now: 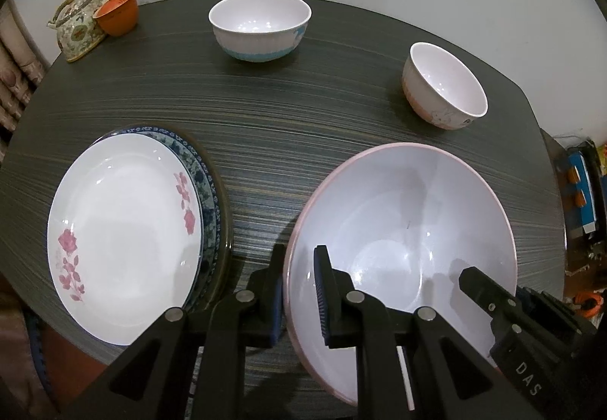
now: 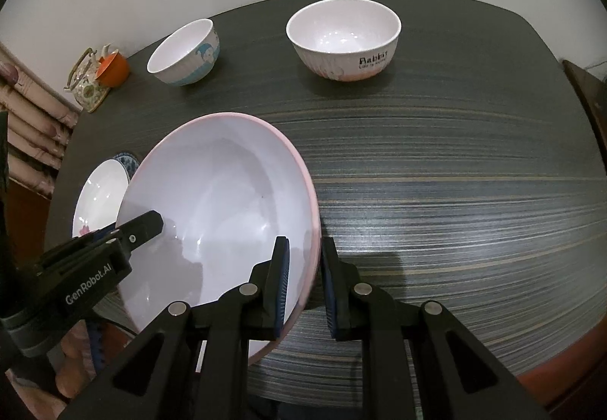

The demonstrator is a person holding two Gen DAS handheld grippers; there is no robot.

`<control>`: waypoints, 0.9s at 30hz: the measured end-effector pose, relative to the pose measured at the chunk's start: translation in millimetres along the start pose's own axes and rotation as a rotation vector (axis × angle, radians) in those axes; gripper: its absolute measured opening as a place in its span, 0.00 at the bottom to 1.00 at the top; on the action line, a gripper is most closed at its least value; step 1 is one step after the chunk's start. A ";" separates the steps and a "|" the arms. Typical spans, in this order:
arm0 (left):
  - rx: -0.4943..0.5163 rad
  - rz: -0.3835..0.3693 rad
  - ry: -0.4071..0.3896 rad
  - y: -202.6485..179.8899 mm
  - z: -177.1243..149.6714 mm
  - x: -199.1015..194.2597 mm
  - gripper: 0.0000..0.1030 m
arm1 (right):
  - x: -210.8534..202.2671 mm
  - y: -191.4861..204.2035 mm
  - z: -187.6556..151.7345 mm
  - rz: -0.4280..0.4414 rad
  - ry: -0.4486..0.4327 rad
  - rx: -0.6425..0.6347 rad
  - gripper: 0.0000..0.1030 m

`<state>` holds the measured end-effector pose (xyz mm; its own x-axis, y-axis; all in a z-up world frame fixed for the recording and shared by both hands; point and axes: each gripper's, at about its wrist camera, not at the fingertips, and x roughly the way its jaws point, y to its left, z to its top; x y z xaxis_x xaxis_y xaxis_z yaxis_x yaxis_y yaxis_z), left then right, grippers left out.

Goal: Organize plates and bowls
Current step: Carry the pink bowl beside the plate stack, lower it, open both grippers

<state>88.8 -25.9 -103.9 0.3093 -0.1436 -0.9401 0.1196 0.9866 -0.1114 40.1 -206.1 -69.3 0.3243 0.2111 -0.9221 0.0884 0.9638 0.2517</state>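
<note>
Two grippers clamped on one large pink-rimmed bowl (image 1: 402, 226), one on each side of its rim. Left gripper (image 1: 299, 291) closed over the bowl's rim at about 9 o'clock in the left wrist view, one finger (image 1: 322, 291) inside the basin, the other outside against the wall. Right gripper (image 2: 305, 287) pinched on the rim at about 3 o'clock of the bowl in the right wrist view, blue-padded finger inside, its partner outside just over the tabletop (image 2: 455, 192). Bowl tilted in both views; whether touching the tabletop or lifted clear, cannot tell.

At 9 o'clock from the bowl, near the front left edge of the dark striped tabletop: a white plate with pink flowers (image 1: 125, 234) stacked on a blue-patterned plate (image 1: 206, 192), only the lower plate's right rim showing.

Toward 12 o'clock, well apart from the big bowl: a white bowl with a blue base (image 1: 260, 25), upright. Toward 1 o'clock, a white bowl with a pinkish base (image 1: 444, 86), lettered "Rabbit" in the right wrist view, also upright and well apart from the blue one.

At 10 o'clock, in the far left corner: a patterned teapot (image 1: 77, 27) with a looped handle, an orange cup (image 1: 117, 12) just beside it, touching or nearly so. Pale wall beyond the tabletop.
</note>
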 end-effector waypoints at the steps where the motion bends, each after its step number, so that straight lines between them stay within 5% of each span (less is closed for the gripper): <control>1: 0.001 0.000 -0.001 -0.1 -0.5 0.1 0.14 | 0.8 -0.6 0.1 0.002 0.001 0.001 0.16; 18: 0.009 -0.003 -0.020 0.0 1.8 7.0 0.14 | 8.9 -1.2 0.9 -0.006 -0.010 0.009 0.19; 27: 0.005 -0.016 -0.003 1.2 2.6 8.8 0.15 | 7.4 0.5 1.9 0.008 -0.009 0.009 0.33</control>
<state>94.1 -26.2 -111.4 0.3104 -0.1593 -0.9372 0.1293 0.9838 -0.1244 44.3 -204.4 -75.5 0.3339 0.2175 -0.9172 0.0944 0.9604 0.2621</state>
